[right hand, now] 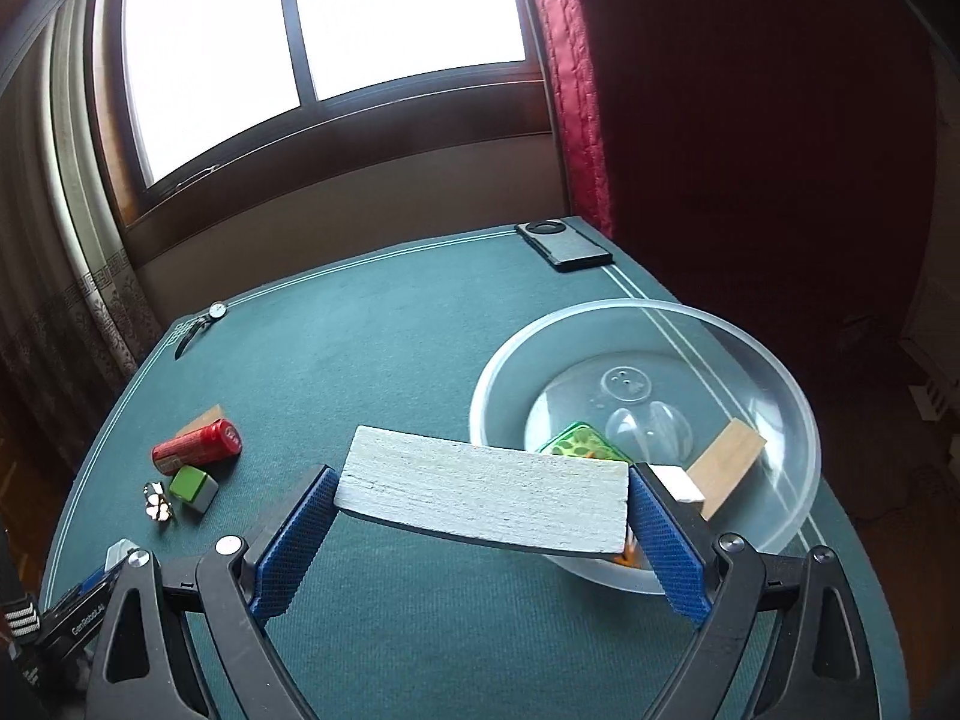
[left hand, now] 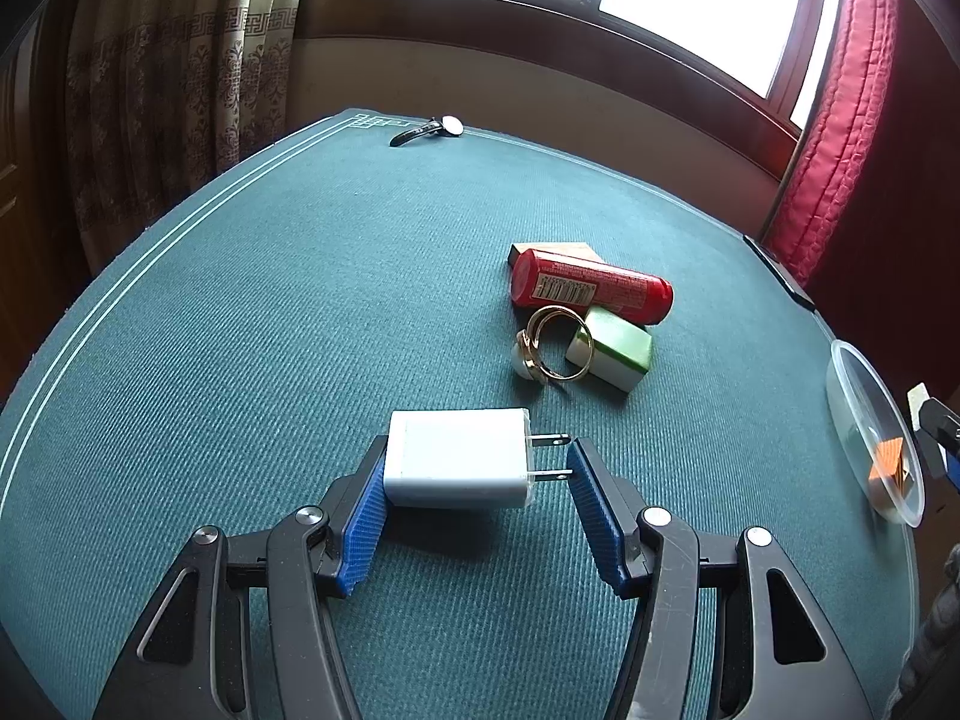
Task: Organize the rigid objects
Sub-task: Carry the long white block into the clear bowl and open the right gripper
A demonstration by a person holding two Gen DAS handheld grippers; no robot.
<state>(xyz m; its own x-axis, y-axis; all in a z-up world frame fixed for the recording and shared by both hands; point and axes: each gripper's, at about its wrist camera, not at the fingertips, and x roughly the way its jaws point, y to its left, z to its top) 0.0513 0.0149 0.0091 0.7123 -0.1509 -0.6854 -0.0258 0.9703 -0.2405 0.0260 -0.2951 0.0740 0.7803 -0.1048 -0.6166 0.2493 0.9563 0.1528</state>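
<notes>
Left gripper (left hand: 477, 468) clamped on white USB charger (left hand: 459, 459); right gripper (right hand: 483, 495) clamped on whitewashed wooden block (right hand: 480, 489) beside clear bowl (right hand: 780, 372).

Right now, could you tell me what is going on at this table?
A person is tidying loose items into a clear plastic bowl with two handheld grippers. The right gripper holds a whitish wooden slab by its ends at the bowl's near rim. The left gripper clamps a white plug adapter between its body and prongs. A red tube, a green block and a gold ring wait on the green cloth.
</notes>
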